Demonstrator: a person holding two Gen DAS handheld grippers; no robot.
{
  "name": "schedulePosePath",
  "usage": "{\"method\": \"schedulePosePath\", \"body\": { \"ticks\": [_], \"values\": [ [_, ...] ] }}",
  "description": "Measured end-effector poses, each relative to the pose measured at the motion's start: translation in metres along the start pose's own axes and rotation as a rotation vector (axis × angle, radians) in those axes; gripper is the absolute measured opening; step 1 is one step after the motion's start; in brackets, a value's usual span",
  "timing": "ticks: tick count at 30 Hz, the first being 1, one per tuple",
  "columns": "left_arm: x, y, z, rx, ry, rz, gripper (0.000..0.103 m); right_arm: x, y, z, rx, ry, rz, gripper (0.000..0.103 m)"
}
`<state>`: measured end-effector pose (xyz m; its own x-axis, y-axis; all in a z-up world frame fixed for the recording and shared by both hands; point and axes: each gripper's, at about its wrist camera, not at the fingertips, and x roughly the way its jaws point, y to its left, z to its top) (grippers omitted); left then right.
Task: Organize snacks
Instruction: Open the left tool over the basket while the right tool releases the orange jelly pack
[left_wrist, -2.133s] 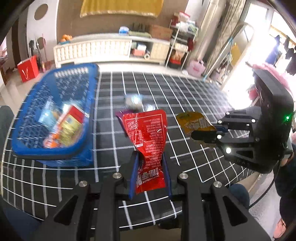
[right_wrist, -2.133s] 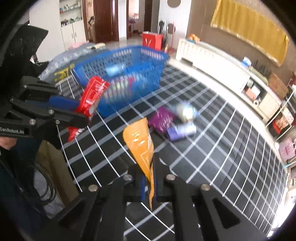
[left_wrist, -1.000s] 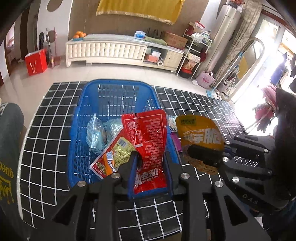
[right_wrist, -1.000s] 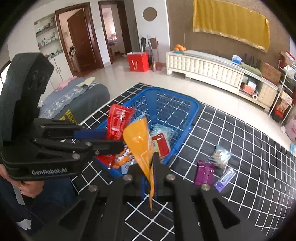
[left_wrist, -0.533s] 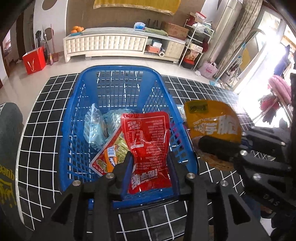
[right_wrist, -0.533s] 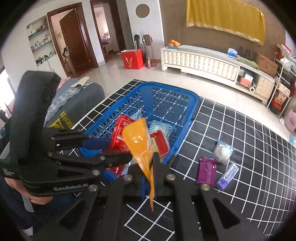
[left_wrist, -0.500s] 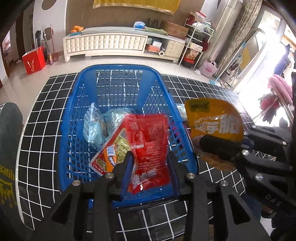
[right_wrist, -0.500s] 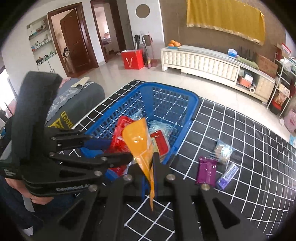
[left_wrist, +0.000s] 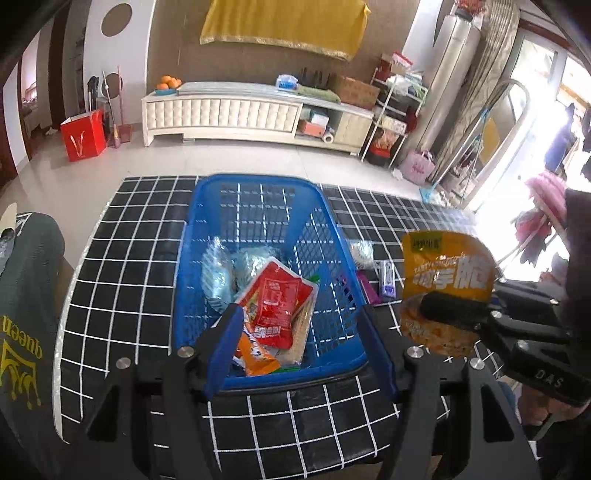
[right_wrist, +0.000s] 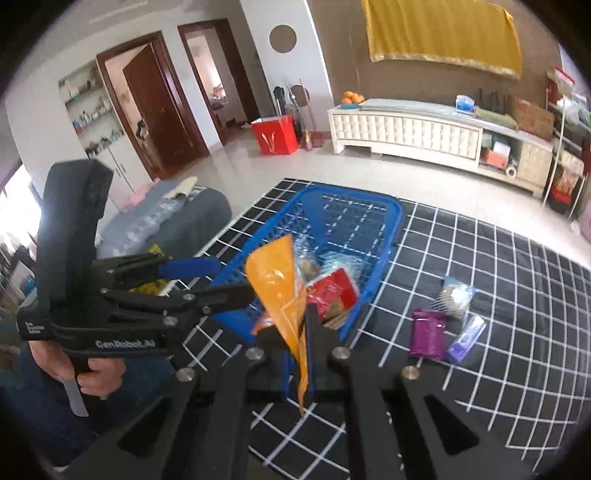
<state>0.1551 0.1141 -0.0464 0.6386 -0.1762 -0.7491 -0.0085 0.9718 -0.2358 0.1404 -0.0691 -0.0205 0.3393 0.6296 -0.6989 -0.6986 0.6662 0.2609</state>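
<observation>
Left wrist view: the left hand-held gripper is spread wide, empty, over the blue basket; the orange packet is clamped by the right hand-held gripper.

Both handheld units are matte black plastic. The left gripper has two long flat arms, each ending in a blue-lined finger; round silver screws sit on the arm tops. From the right wrist camera, its body rises into a tall, dark rectangular block at 10 o'clock, and white lettering "GenRobot.AI" runs along its side. A hand wraps the grip below.

The right gripper has the same black arms, silver screws and blue finger lining. Its side carries raised letters "DAS".
</observation>
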Motion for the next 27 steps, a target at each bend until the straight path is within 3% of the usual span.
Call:
{"method": "schedulePosePath", "body": {
  "ticks": [5, 8, 10, 13, 27],
  "values": [
    [-0.019, 0.016, 0.002, 0.01, -0.052, 0.069, 0.069, 0.008, 0.012, 0.01, -0.02, 0.012, -0.022, 0.01],
    [-0.02, 0.026, 0.002, 0.011, -0.051, 0.093, 0.069, 0.019, 0.017, 0.015, -0.023, 0.035, -0.014, 0.01],
    [-0.018, 0.035, 0.001, 0.006, -0.042, 0.101, 0.069, 0.029, 0.018, 0.019, 0.002, 0.054, 0.04, 0.01],
    [-0.01, 0.047, 0.001, -0.005, -0.022, 0.131, 0.069, 0.045, 0.021, 0.025, 0.0, 0.089, 0.012, 0.01],
    [0.02, 0.091, -0.006, -0.102, 0.015, 0.113, 0.069, 0.119, 0.022, 0.022, 0.0, 0.264, -0.125, 0.01]
  ]
}}
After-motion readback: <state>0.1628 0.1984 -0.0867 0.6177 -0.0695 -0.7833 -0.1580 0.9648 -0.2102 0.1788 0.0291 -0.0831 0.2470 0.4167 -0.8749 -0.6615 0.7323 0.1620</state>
